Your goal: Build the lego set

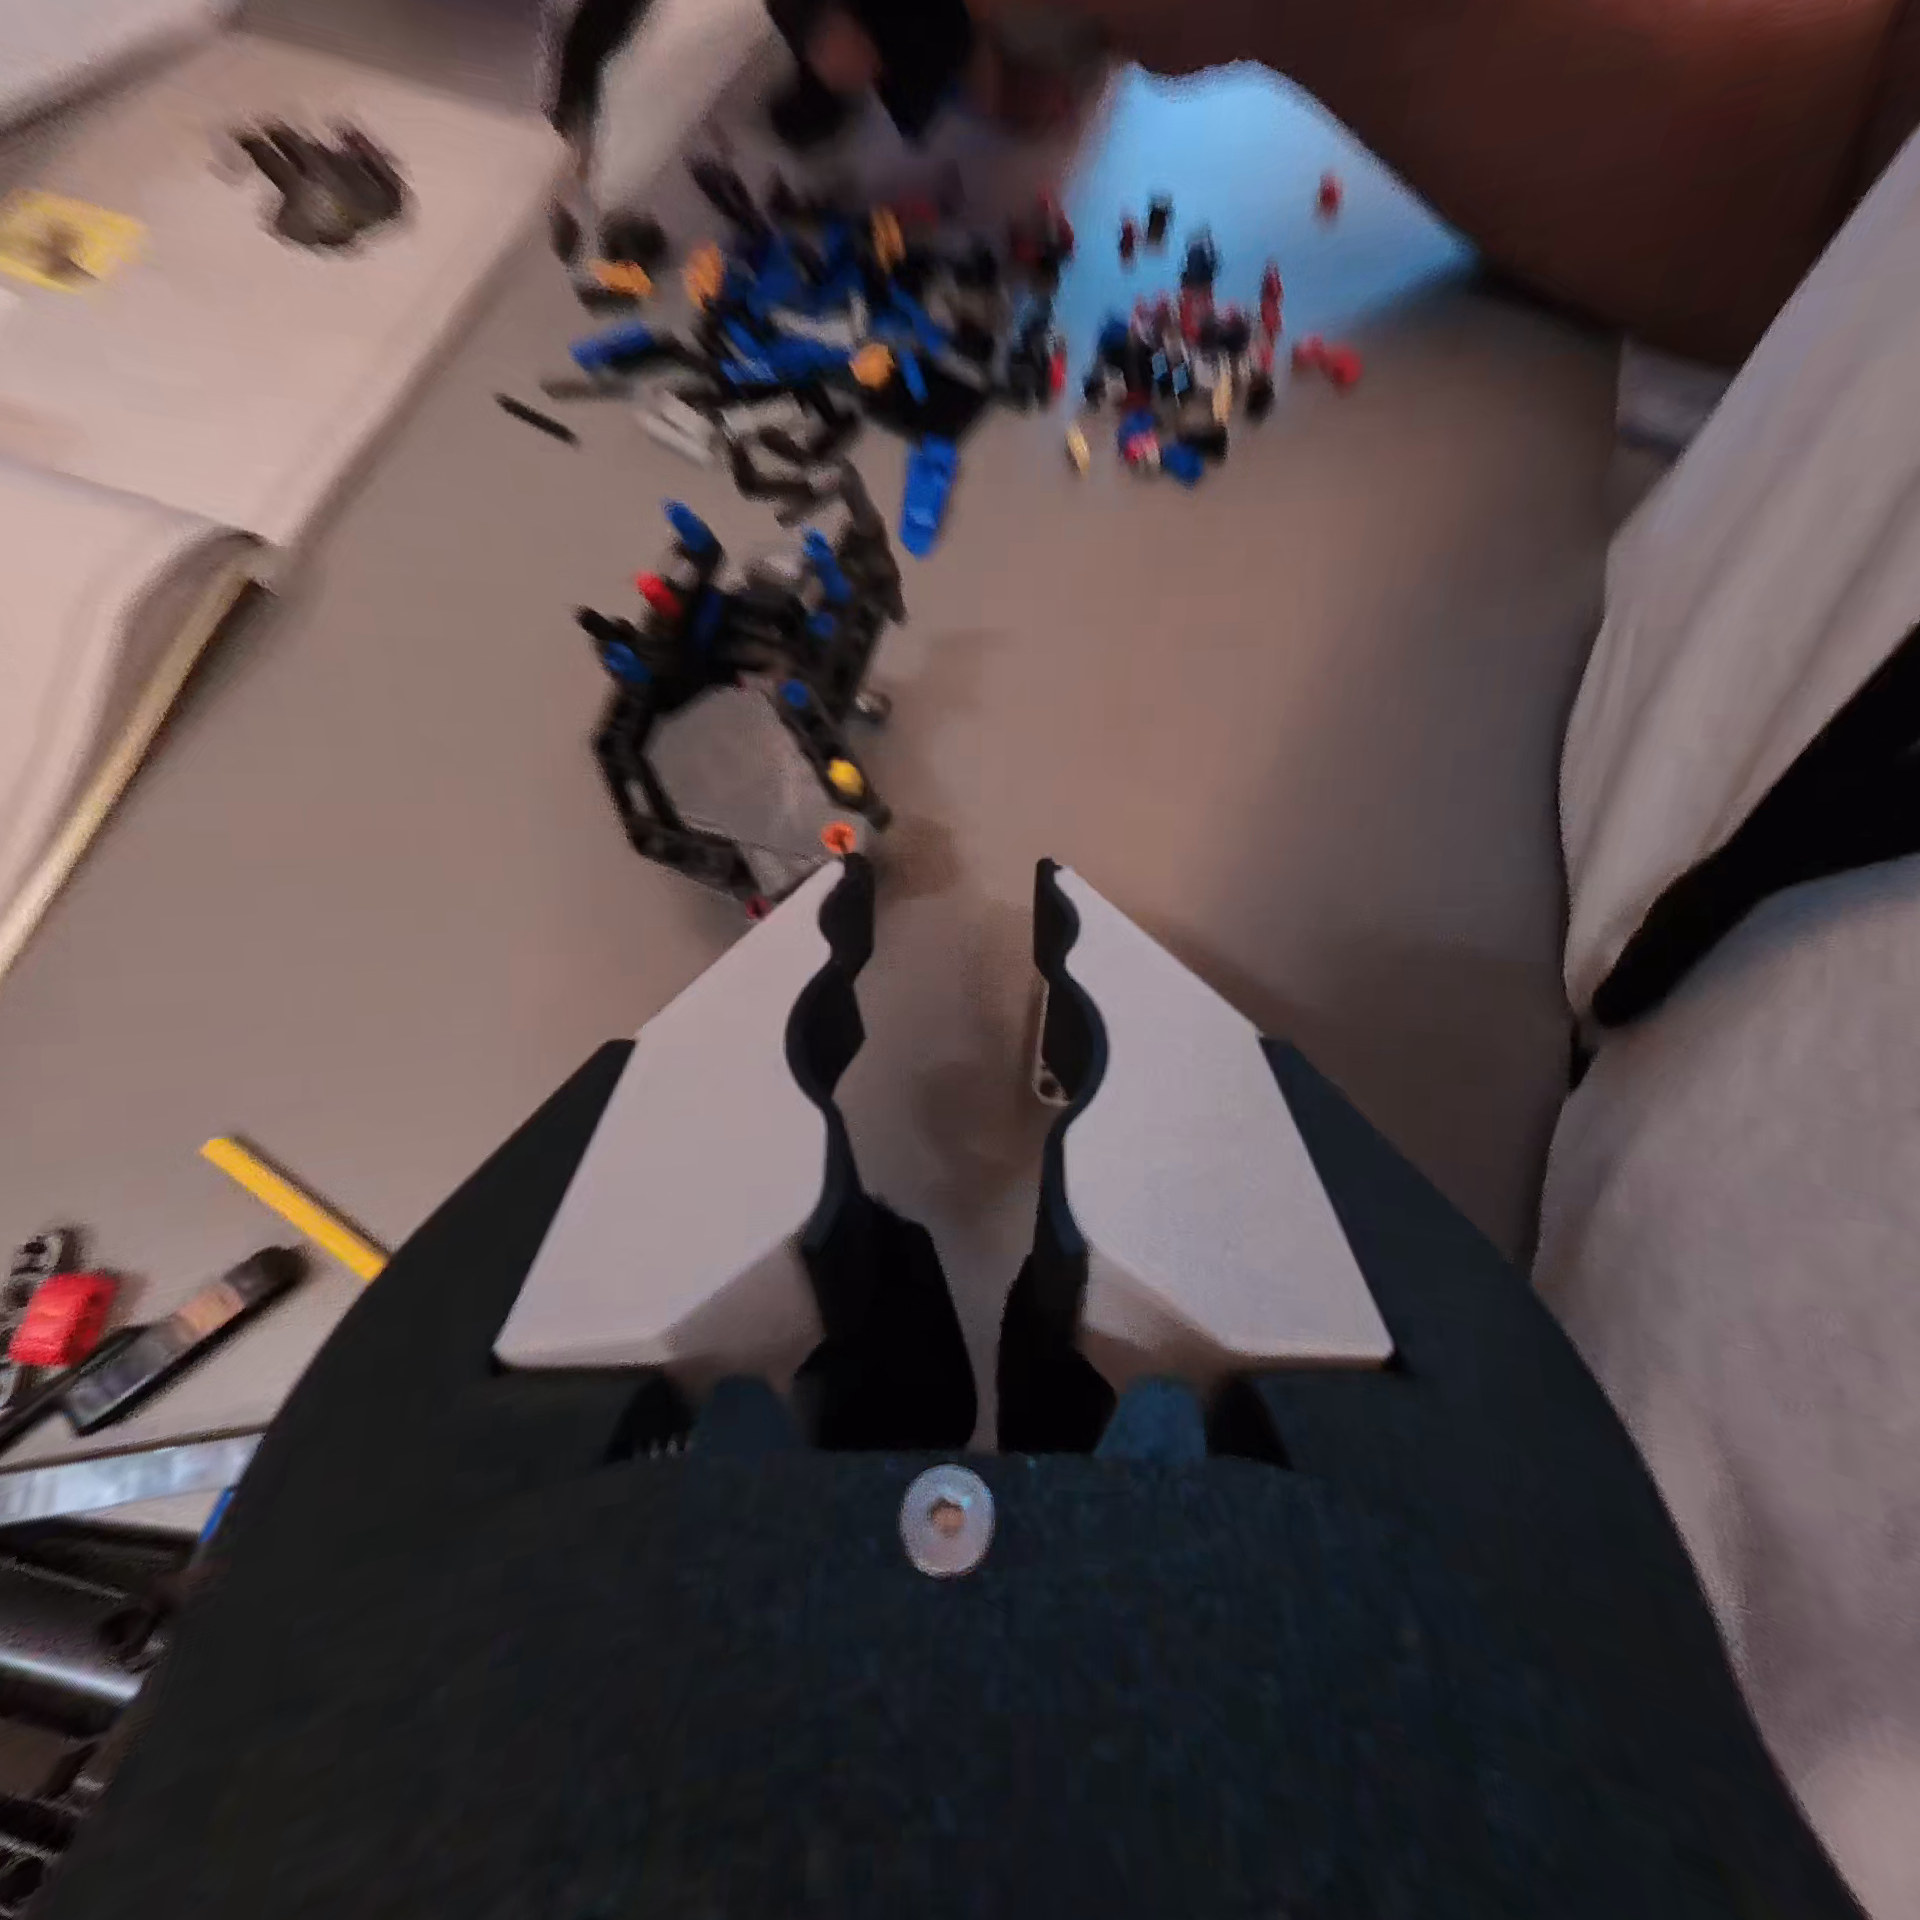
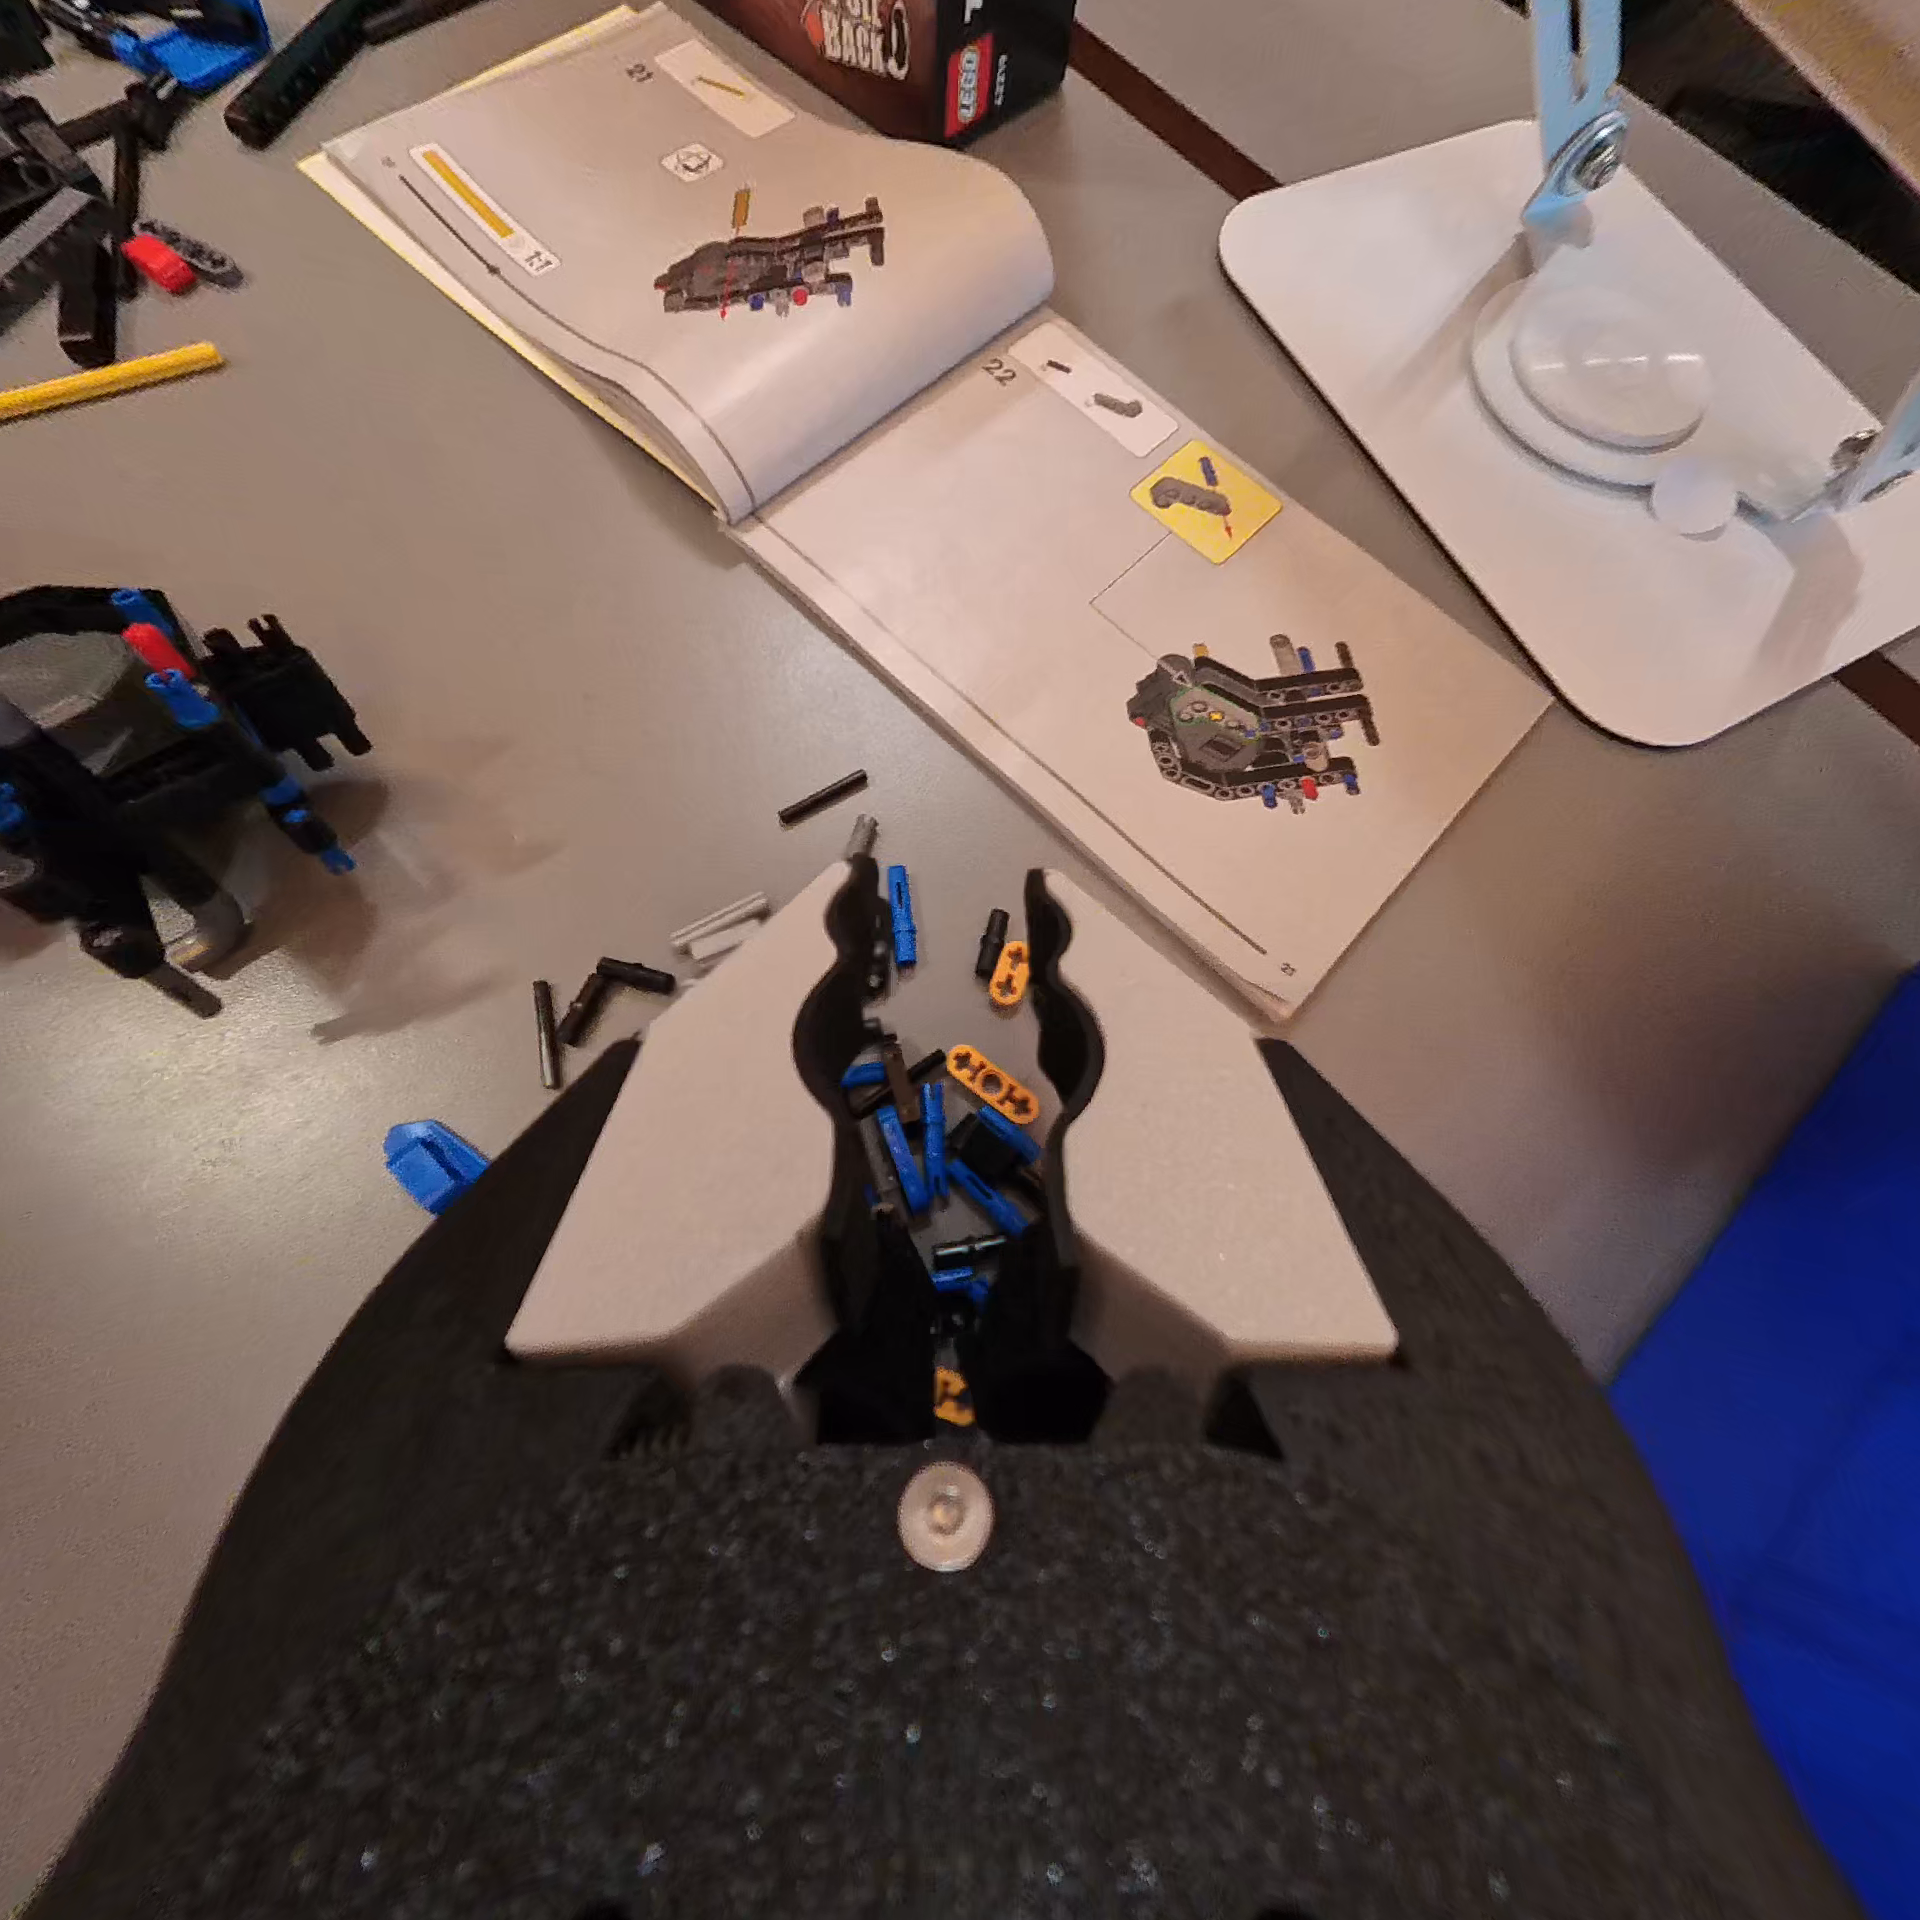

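Observation:
In the left wrist view, which is motion-blurred, my left gripper [image 1: 948, 883] is open and empty above the grey table. The partly built black model [image 1: 727, 727] with a grey block and blue pins lies just ahead to its left, near the left fingertip. In the right wrist view my right gripper [image 2: 945, 894] is open and empty, low over a small heap of blue pins [image 2: 902, 914], black pins and orange thin beams [image 2: 992, 1081]. The model [image 2: 135, 748] stands well to its left. The instruction booklet [image 2: 935, 468] lies open ahead.
A big pile of loose pieces [image 1: 883, 332] lies far ahead of the left gripper. A yellow axle [image 2: 114, 379], a black axle [image 2: 821, 798] and a blue piece [image 2: 426, 1164] lie on the table. The set's box [image 2: 914, 62] and a white stand base [image 2: 1558, 416] sit behind the booklet. My hands' fingertips stand some 25 centimeters from each other. The black axle [image 2: 821, 798] lies some 5 centimeters from my right tips, 20 centimeters from my left tips. Seen from the left wrist view [image 1: 538, 421] as well.

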Tool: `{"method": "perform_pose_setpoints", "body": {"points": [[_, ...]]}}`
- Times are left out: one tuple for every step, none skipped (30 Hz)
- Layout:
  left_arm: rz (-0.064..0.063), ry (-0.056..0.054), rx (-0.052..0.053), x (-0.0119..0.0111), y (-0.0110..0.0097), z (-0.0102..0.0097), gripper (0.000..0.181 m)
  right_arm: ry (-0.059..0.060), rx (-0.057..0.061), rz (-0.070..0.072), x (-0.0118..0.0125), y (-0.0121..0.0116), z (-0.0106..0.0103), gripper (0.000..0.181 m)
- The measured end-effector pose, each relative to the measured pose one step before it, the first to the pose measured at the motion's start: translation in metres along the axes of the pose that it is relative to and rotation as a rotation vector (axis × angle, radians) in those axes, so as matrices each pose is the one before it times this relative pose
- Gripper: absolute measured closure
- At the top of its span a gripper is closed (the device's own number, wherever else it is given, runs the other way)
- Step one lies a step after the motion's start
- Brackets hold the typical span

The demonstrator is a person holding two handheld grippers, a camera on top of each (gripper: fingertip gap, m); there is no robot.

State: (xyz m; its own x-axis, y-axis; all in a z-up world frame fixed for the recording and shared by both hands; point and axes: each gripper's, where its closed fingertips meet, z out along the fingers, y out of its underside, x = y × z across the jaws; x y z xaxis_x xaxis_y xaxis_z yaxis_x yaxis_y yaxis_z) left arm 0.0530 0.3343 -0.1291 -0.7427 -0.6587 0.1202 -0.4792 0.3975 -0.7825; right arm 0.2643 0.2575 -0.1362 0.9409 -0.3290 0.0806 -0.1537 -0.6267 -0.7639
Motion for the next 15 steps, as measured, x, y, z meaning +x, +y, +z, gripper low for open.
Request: {"method": "perform_pose_setpoints", "body": {"points": [[-0.0158,-0.0104,0.057,-0.00512,-0.00705,-0.00453,0.153,-0.015,0.0053,0.0068,-0.00234,-0.0015,-0.00076,0.154],[-0.0128,-0.0105,0.0542,-0.00457,-0.00675,-0.00426,0.154,-0.0185,0.0069,0.0034,-0.00315,-0.0021,-0.00151,0.153],[-0.011,-0.0139,0.0522,-0.00453,-0.00625,-0.00377,0.155,-0.0161,0.0072,-0.002,-0.00323,-0.00257,-0.00243,0.153],[-0.0108,-0.0087,0.041,-0.00358,-0.00443,-0.00306,0.156,-0.0172,0.0111,-0.0051,-0.00425,-0.00316,-0.00298,0.153],[-0.0086,-0.0008,0.0242,-0.00221,-0.00197,-0.00204,0.156,-0.0103,0.0093,0.0011,-0.00424,-0.00175,-0.0033,0.153],[-0.0035,-0.0068,0.0176,-0.0026,-0.00069,-0.0013,0.156,0.0031,-0.0032,0.0017,-0.00265,0.00115,-0.0034,0.153],[0.0019,-0.0138,0.0192,-0.00301,-0.00047,-0.00077,0.156,0.0055,-0.0131,-0.0006,-0.00255,0.00413,-0.00355,0.154],[0.0053,-0.0097,0.0149,-0.00211,0.00037,0.00001,0.157,-0.0017,-0.0109,-0.0027,-0.00411,0.0054,-0.00374,0.153],[0.0069,-0.0107,0.0108,-0.002,0.00078,0.00046,0.157,0.001,-0.0089,-0.0057,-0.00387,0.0065,-0.00428,0.153],[0.0067,-0.016,0.012,-0.00247,0.00032,0.00076,0.157,0.0166,-0.0121,-0.0057,-0.00146,0.00776,-0.00466,0.153],[0.0065,-0.0159,0.0098,-0.00232,0.00032,0.00084,0.158,0.0175,-0.006,-0.0047,-0.00119,0.00717,-0.00478,0.154],[0.0057,-0.0214,0.0107,-0.00309,0.00007,0.0006,0.159,0.0161,0.0054,0.0073,-0.00155,0.00581,-0.00496,0.155],[0.0033,-0.0199,0.0117,-0.00295,0.00021,0.0004,0.16,0.001,0.0052,0.0161,-0.00337,0.00555,-0.00495,0.155],[-0.0001,-0.0067,0.0042,-0.0012,0.00144,0.00051,0.16,-0.008,0.0009,0.0207,-0.00456,0.00548,-0.00418,0.155],[-0.0034,0.0035,-0.0083,0.00015,0.00282,0.00059,0.161,0.0065,-0.0078,0.0182,-0.0023,0.00647,-0.0035,0.155]]}}
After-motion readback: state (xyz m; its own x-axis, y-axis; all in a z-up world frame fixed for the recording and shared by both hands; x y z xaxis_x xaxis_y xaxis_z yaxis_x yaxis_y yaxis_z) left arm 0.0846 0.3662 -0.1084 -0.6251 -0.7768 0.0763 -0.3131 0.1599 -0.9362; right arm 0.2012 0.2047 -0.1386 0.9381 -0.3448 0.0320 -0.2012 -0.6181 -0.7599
